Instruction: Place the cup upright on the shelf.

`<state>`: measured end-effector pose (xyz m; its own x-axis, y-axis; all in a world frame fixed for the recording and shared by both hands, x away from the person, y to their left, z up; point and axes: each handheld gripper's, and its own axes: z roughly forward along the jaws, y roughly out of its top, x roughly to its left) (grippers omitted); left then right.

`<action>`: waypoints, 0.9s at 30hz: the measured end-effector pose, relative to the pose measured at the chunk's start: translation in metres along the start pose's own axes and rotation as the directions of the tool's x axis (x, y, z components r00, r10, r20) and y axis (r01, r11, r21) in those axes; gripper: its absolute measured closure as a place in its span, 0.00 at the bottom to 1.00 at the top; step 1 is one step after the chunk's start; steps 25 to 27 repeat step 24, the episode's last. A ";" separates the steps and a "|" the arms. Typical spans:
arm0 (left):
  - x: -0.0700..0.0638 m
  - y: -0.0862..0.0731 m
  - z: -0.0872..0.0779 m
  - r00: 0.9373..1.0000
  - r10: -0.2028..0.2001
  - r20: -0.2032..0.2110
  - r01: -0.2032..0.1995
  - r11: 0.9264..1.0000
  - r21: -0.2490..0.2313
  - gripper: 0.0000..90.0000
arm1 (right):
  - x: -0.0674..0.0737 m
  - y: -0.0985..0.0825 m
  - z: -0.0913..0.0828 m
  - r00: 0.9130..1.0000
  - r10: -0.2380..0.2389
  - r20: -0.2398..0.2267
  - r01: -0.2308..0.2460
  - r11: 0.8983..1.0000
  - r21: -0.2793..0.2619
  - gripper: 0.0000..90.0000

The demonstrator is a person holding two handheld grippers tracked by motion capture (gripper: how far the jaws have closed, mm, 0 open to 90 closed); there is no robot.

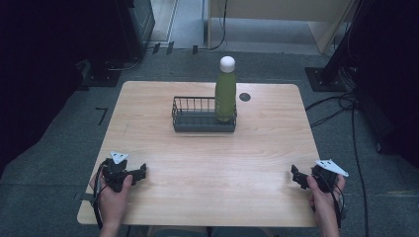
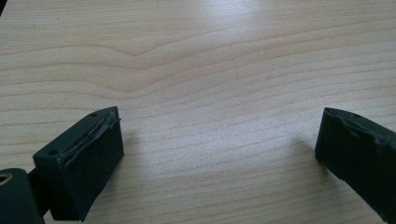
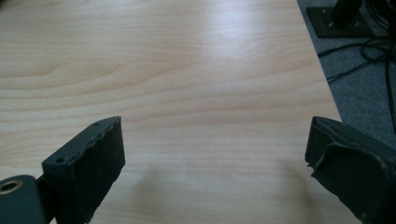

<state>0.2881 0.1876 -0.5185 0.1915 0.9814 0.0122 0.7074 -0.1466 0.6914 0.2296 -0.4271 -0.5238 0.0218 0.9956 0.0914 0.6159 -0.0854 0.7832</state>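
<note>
The table point(image 1: 207, 168) is a rounded-corner slab of pale wood-grain laminate, its long wavy grain lines running across both gripper views, smooth enough to throw a soft sheen under the light. Toward its far middle stands a dark wire basket point(image 1: 197, 116), rectangular, with thin upright bars above a solid lower band. In the basket's right end stands a bottle point(image 1: 225, 94), upright and slender, its body translucent green, its shoulder rounding up to a white domed cap that rises well above the basket rim. Just beyond the basket to the right, a small dark round disc point(image 1: 245, 97) lies flush in the tabletop. The left gripper point(image 1: 139, 173) rests near the table's near left corner in the person's left hand point(image 1: 114, 195), a pale three-cornered plate on top; in the left gripper view its two black jaws are blocky, with matte pads and slightly ragged edges, spread wide apart over bare wood with nothing between them. The right gripper point(image 1: 297, 177) sits near the near right edge in the right hand point(image 1: 323, 200), likewise released: in the right gripper view its jaws stand far apart, empty, above the wood, with grey carpet point(image 3: 364, 88) and black cables past the table edge. Both grippers are well apart from the bottle and basket.
</note>
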 end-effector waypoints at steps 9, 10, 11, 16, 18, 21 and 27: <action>0.000 0.000 0.000 1.000 0.000 -0.001 0.000 1.000 0.000 0.02 | -0.007 -0.003 0.000 0.998 -0.051 0.041 0.047 0.994 0.099 0.03; 0.000 0.000 0.000 1.000 0.000 -0.001 0.000 1.000 0.001 0.02 | -0.007 -0.003 0.000 0.998 -0.054 0.041 0.050 0.994 0.101 0.03; 0.000 0.000 0.000 1.000 0.000 -0.001 0.000 1.000 0.000 0.02 | -0.006 -0.003 0.000 0.998 -0.057 0.040 0.052 0.993 0.102 0.03; 0.000 0.000 0.000 1.000 0.002 0.000 -0.002 1.000 0.000 0.02 | -0.005 -0.003 0.001 0.998 -0.053 0.041 0.048 0.993 0.105 0.01; -0.001 -0.001 -0.001 1.000 0.003 0.001 -0.003 1.000 0.002 0.02 | -0.004 -0.003 0.002 0.998 -0.052 0.043 0.047 0.993 0.110 0.00; -0.001 -0.001 -0.001 1.000 0.004 0.002 -0.004 1.000 0.002 0.02 | -0.003 -0.002 0.003 0.998 -0.048 0.046 0.043 0.993 0.111 0.00; -0.001 -0.001 -0.001 1.000 0.005 0.002 -0.005 1.000 0.002 0.02 | -0.003 -0.002 0.003 0.998 -0.047 0.046 0.042 0.993 0.109 0.00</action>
